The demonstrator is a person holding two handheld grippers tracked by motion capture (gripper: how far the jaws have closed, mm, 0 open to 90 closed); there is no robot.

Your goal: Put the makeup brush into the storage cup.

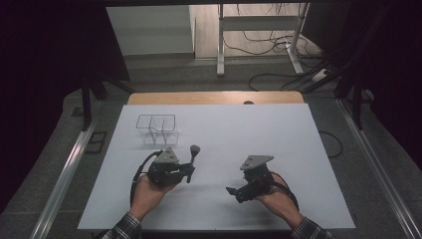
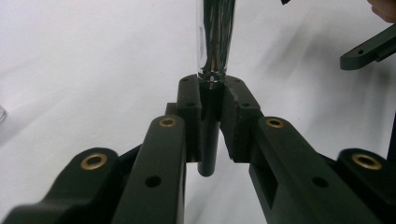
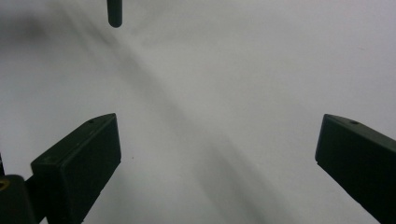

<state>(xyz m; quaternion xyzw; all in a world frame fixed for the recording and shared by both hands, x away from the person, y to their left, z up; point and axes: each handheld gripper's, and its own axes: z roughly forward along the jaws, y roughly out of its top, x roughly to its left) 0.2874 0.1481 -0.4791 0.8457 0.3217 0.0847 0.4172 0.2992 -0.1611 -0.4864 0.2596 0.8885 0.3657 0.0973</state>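
- The left gripper (image 1: 189, 172) is clamping its jaws on the black handle of a spoon (image 1: 193, 155); in the left gripper view the spoon (image 2: 214, 42) is showing a shiny metal shaft running up out of the pads, with the dark handle end poking out below them.
- In the high view the spoon is standing nearly upright, bowl end up, lifted off the white table (image 1: 259, 129) and sitting left of its middle, toward the near edge.
- The right gripper (image 1: 234, 191) is resting low near the near edge, right of middle, its jaws standing wide apart with nothing between them and pointing toward the spoon.
- A clear two-compartment holder (image 1: 158, 128) with a dark rim is standing toward the far left corner, apart from the spoon.
- As I judge it, the carrying step is in hand: the spoon is being held, not yet placed.
- The next move is likely calling for a short travel toward the far left corner, keeping the spoon upright, centring it over one compartment and lowering before opening.
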